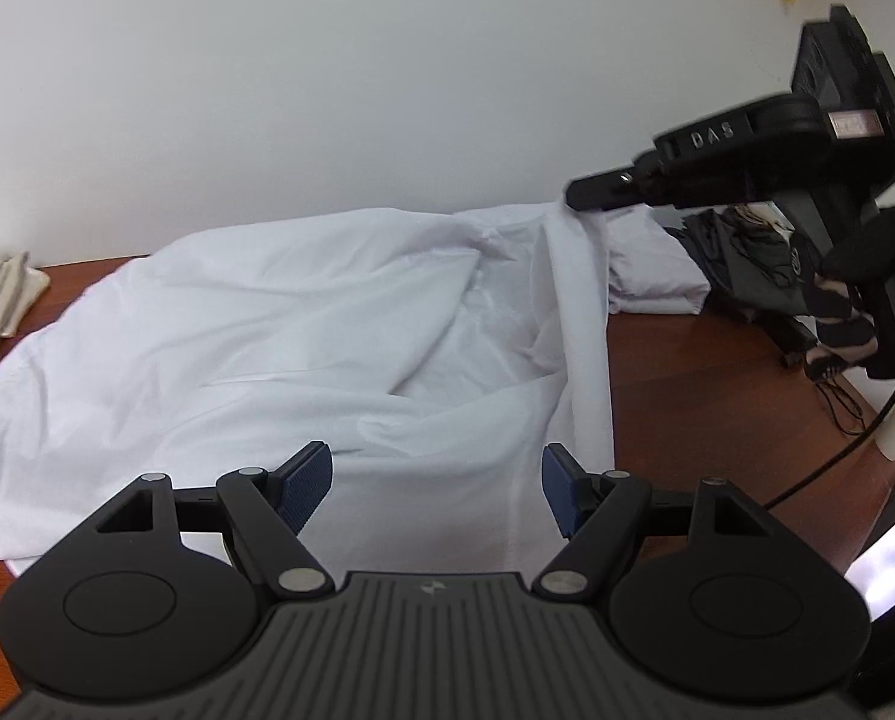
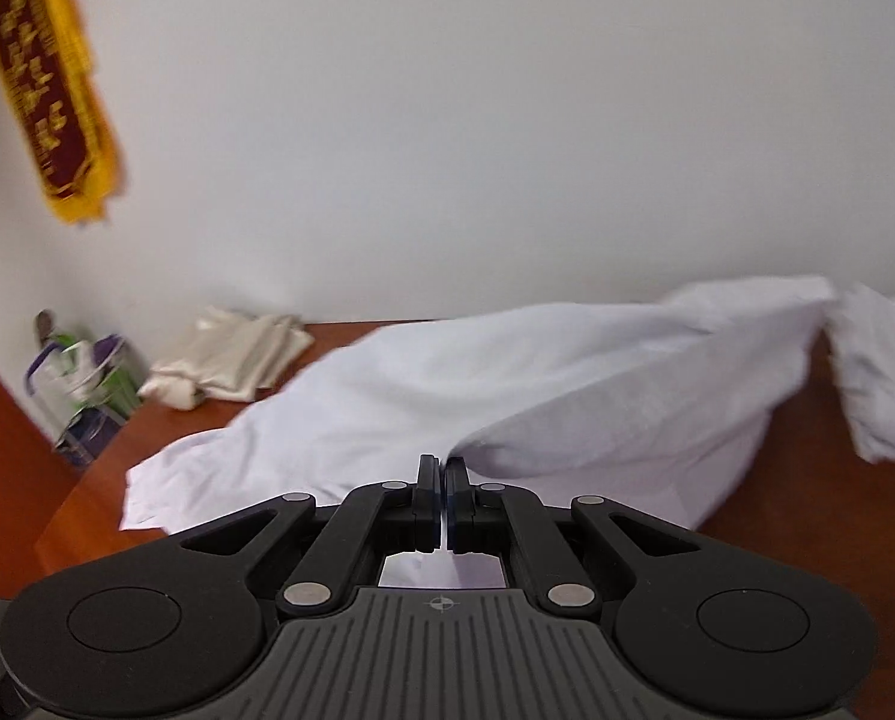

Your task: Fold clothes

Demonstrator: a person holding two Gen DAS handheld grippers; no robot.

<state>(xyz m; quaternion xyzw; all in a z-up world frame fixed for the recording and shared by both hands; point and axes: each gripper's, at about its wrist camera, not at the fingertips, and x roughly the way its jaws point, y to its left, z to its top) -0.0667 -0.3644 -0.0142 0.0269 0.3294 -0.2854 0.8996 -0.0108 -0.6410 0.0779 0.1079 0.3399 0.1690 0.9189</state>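
A reddish-brown wooden table [image 1: 717, 396] stood against a white wall, a rumpled white garment [image 1: 279, 330] spread over most of its top. Folded beige cloth [image 2: 231, 354] lay at its far left corner, folded white cloth [image 1: 657, 282] and dark grey clothing [image 1: 741, 264] at the far right.

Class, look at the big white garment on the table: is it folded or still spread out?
Spread out and rumpled, not folded. The large white cloth garment sprawls across the brown wooden table, one edge lifted by the right tool.
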